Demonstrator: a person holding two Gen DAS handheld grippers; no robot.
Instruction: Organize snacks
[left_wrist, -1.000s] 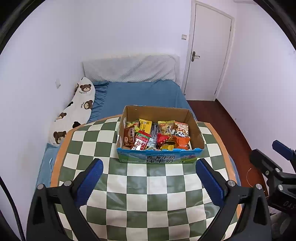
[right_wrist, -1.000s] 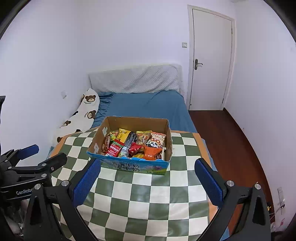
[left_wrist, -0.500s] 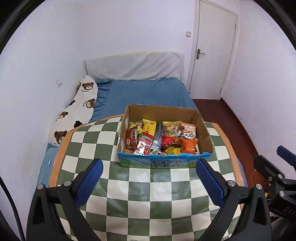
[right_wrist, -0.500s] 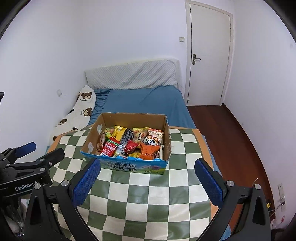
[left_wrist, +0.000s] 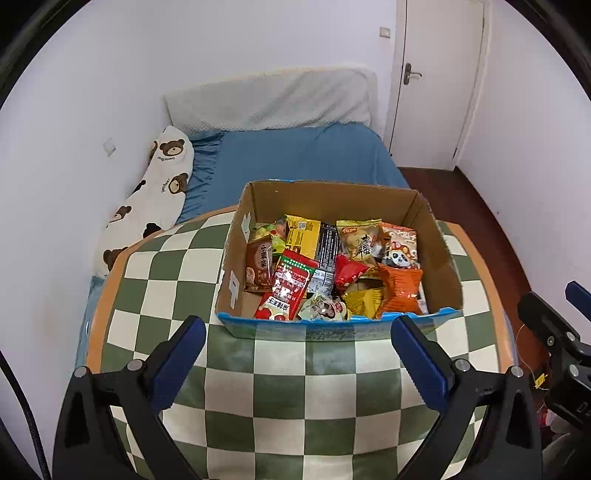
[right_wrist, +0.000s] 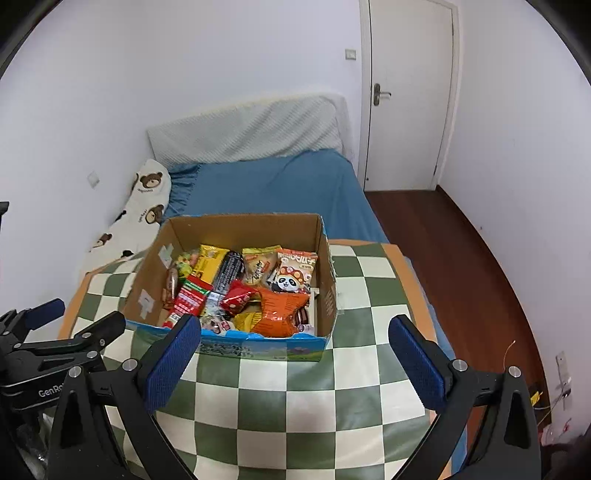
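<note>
Checkered table (left_wrist: 280, 391), green and white, orange trim round the edge. Sitting toward the far edge, about midway across: a cardboard box (left_wrist: 334, 201) with a blue printed front, open top, packed with snacks.

Left to right inside the box:
- brown packet (left_wrist: 258, 267) against the left wall
- red-and-green packet (left_wrist: 290, 286) leaning toward the front
- yellow packet (left_wrist: 302, 236) further back, black one (left_wrist: 327, 251) just beside it
- small red bag (left_wrist: 347, 271) in the middle
- tan bag (left_wrist: 360, 240) at the back
- crinkly yellow pack (left_wrist: 362, 302) near the front wall
- orange bag (left_wrist: 400, 291) toward the front right corner
- panda packet (left_wrist: 400, 249) behind it, up against the right wall

Left gripper (left_wrist: 295, 363) — wide open, blue pads (left_wrist: 177, 363) spread well apart, nothing held, hovering over the near half of the table short of the box. Right gripper (right_wrist: 293, 363) — same deal, spread wide and empty, left pad overlapping the box's front left corner in its own view, though can't tell if actually touching.

Behind the table: blue bed (right_wrist: 273, 188), bear-print pillow (left_wrist: 155, 192) along the left wall, white door (right_wrist: 408, 92) at the back right.
</note>
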